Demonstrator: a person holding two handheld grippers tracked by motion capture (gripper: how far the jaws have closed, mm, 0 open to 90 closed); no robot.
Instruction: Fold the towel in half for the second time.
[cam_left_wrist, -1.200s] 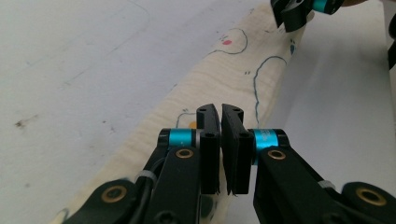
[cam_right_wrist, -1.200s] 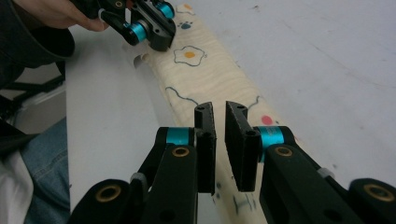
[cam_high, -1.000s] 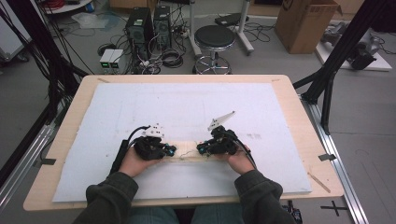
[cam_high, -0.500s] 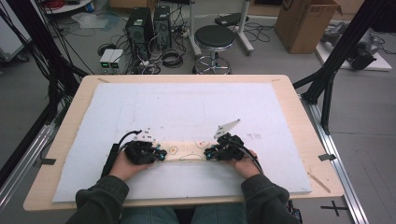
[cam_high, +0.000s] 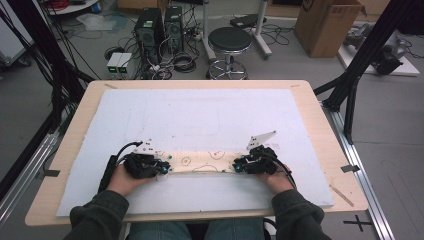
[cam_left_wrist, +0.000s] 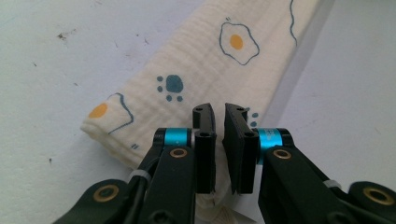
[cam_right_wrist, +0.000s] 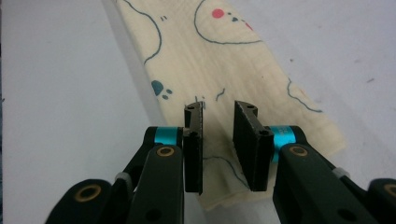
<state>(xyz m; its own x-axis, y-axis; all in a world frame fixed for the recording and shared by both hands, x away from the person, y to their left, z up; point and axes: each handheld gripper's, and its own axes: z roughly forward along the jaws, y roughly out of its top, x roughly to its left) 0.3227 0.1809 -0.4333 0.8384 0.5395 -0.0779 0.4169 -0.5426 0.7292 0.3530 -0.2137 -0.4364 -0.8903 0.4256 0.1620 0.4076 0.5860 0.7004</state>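
Both tools have just been opening. In the left gripper view the left tool (cam_left_wrist: 219, 122) shows only a narrow slit between its jaws, and nothing is pinched there: the cloth (cam_left_wrist: 201, 70) lies flat beneath and beyond the tips. In the right gripper view the right tool (cam_right_wrist: 219, 122) has parted wider, and its gap is likewise free of fabric, which lies on the surface under it. My reading: both ends have been let go, so this fold is laid down and the release is under way.

Compared with the high view a second ago, my hands sit farther apart and nearer to me, and the cloth (cam_high: 202, 161) is now drawn out into a long narrow strip between them.

Position now, high view: the strip lies flat on the white mat (cam_high: 210, 115) that covers the desk (cam_high: 310, 107), in the near half, running side to side. The left tool (cam_high: 164, 169) stands at its left end, the right tool (cam_high: 239, 166) at its right end, each over the end of the fabric.

The print of eggs and paw marks faces up. Left end shows a folded, layered edge; right end a squared corner.

Judgement: next I need to lift clear without dragging the ends, or the fold will slide open.
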